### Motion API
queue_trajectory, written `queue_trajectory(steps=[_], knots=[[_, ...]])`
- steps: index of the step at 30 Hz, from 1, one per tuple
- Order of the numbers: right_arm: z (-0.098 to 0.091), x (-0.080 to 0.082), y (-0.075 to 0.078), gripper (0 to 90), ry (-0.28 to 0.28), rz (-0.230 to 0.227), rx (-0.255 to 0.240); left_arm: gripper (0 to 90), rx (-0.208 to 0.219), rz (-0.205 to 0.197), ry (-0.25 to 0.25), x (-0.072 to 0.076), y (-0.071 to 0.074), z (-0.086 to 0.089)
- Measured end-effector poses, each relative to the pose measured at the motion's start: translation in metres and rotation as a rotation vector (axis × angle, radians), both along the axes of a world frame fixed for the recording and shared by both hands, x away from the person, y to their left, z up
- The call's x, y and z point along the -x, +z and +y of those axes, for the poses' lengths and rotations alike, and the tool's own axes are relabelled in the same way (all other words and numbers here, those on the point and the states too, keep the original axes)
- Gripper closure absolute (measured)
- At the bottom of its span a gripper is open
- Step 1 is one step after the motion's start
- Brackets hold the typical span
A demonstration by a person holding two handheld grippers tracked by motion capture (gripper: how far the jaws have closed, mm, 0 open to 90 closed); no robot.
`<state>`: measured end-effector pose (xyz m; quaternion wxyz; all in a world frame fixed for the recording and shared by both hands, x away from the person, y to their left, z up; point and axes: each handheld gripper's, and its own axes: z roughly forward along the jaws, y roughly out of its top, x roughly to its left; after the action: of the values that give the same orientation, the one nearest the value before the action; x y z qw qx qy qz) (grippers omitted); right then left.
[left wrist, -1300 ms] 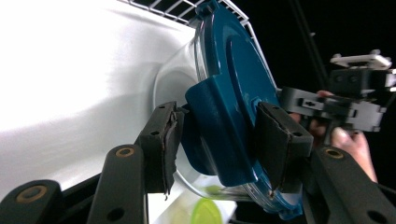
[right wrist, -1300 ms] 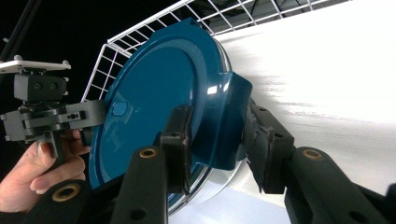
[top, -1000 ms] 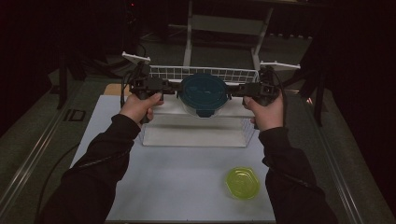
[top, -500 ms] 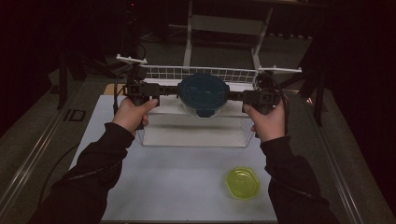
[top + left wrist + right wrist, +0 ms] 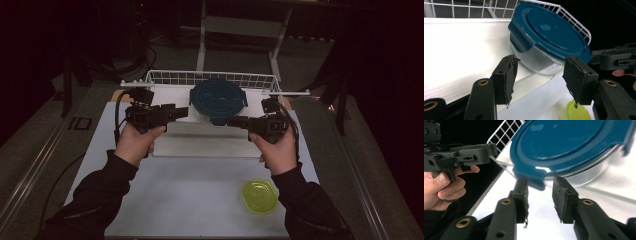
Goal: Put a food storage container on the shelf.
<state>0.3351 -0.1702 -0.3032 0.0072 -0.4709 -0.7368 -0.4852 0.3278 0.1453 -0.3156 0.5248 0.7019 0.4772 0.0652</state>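
The container (image 5: pixel 218 102) sits at the upper centre of the high view, in a white wire-walled tray (image 5: pixel 165 79): a round clear tub under a glossy teal lid with clip tabs. My left gripper (image 5: pixel 181 112) has just been opening, nothing between its jaws. My right gripper (image 5: pixel 234 121) has been closing, its foam pads (image 5: pixel 561 192) flanking a lid tab, not pressing. A lime lid (image 5: pixel 259 196) lies lower right.

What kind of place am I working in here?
Probably a recording workbench in a dim lab, not a kitchen: a white table, a white wire rack holding a teal-lidded container, and metal stand legs behind.
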Motion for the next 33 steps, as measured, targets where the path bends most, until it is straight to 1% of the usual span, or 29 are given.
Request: queue_trajectory(steps=[1,2,3,4,5,6,7,8,9,11,13,15,17,18,19,20,21,26,28,29,30,31,33], knots=[[0.002,0.001,-0.001,68.2,0.005,0.001,0.0,40.3,-0.008,-0.008,0.002,0.004,-0.001,0.0],[0.004,0.002,-0.002,70.1,0.011,0.0,-0.002,40.1,-0.008,-0.008,0.002,0.004,-0.001,0.0],[0.006,0.004,-0.003,71.3,0.01,-0.004,0.005,37.4,-0.033,-0.042,0.008,0.012,-0.004,-0.001],[0.007,0.005,-0.003,73.7,0.004,-0.013,0.014,35.7,-0.035,-0.054,0.009,0.016,-0.006,-0.001],[0.008,0.005,-0.004,76.0,0.004,-0.015,0.015,35.6,-0.027,-0.064,0.007,0.02,-0.008,-0.001],[0.008,0.005,-0.004,77.6,0.007,-0.009,0.014,33.8,-0.014,-0.074,-0.017,0.023,-0.01,0.0],[0.009,0.005,-0.005,78.7,0.009,-0.006,0.015,28.3,0.001,-0.084,-0.033,0.026,-0.013,0.001],[0.009,0.005,-0.005,78.7,0.009,-0.006,0.015,27.6,0.001,-0.084,-0.033,0.026,-0.013,0.001],[0.009,0.006,-0.005,81.9,0.005,-0.003,0.022,27.3,-0.012,-0.105,-0.042,0.033,-0.018,0.0],[0.01,0.007,-0.006,85.3,0.006,-0.005,0.034,22.8,-0.025,-0.13,-0.061,0.039,-0.024,-0.001],[0.011,0.008,-0.008,89.1,0.011,-0.002,0.039,19.0,-0.046,-0.155,-0.059,0.045,-0.029,-0.002],[0.012,0.01,-0.008,89.7,0.019,-0.003,0.048,16.2,-0.06,-0.178,-0.053,0.049,-0.035,0.0],[0.015,0.011,-0.009,89.9,0.027,0.001,0.049,12.7,-0.077,-0.209,-0.046,0.053,-0.041,0.002],[0.017,0.012,-0.01,89.9,0.032,0.001,0.05,10.7,-0.077,-0.209,-0.046,0.053,-0.041,0.002],[0.019,0.013,-0.01,90.0,0.035,-0.003,0.053,6.2,-0.094,-0.224,-0.036,0.056,-0.048,0.002],[0.021,0.014,-0.01,90.0,0.039,-0.008,0.056,1.3,-0.097,-0.227,-0.035,0.057,-0.051,0.003],[0.023,0.014,-0.01,90.0,0.042,-0.006,0.052,0.1,-0.095,-0.229,-0.032,0.059,-0.055,0.004],[0.03,0.012,-0.01,90.0,0.036,-0.016,0.058,0.1,-0.085,-0.235,-0.036,0.067,-0.07,0.004],[0.031,0.01,-0.011,90.0,0.027,-0.022,0.063,0.1,-0.096,-0.24,-0.035,0.071,-0.075,0.003],[0.031,0.009,-0.011,90.0,0.022,-0.022,0.063,0.0,-0.111,-0.241,-0.039,0.073,-0.078,0.002],[0.03,0.008,-0.011,90.0,0.021,-0.02,0.059,0.0,-0.111,-0.241,-0.039,0.073,-0.078,0.002],[0.03,0.007,-0.012,90.0,0.019,-0.016,0.054,0.0,-0.122,-0.242,-0.041,0.078,-0.083,0.001],[0.03,0.006,-0.011,90.0,0.012,-0.025,0.059,0.0,-0.133,-0.228,-0.056,0.083,-0.09,0.0]])
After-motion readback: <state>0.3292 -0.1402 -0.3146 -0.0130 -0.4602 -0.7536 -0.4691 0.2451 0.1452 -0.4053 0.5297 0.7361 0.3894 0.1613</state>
